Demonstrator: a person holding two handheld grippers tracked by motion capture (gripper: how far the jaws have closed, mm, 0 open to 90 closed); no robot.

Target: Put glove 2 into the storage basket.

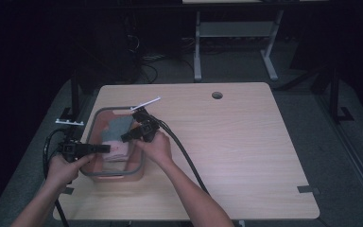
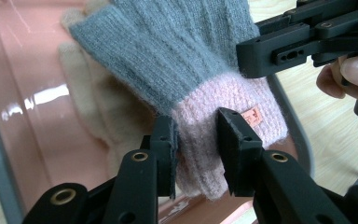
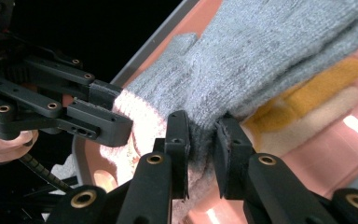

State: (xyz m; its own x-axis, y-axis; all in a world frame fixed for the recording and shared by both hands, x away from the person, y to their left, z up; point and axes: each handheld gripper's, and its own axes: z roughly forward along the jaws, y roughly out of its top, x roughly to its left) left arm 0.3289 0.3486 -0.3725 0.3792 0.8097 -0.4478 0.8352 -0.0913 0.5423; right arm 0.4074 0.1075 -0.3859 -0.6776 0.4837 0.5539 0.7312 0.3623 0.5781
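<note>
The grey knitted glove with a pink cuff (image 2: pixel 186 60) is being pinched at opposite edges by the left gripper (image 2: pixel 196 140) and right gripper (image 3: pixel 201 140), for lifting out of the pink plastic tub (image 2: pixel 23 93).

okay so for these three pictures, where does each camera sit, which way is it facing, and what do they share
High view: above the person's side, looking forward and down on the table; both forearms enter from below.
Left gripper view: on the left gripper, looking along its jaws, shut on the glove's pink cuff.
Right gripper view: on the right gripper, jaws shut on the glove's grey knit.
Shared: glove and pink bin.
</note>
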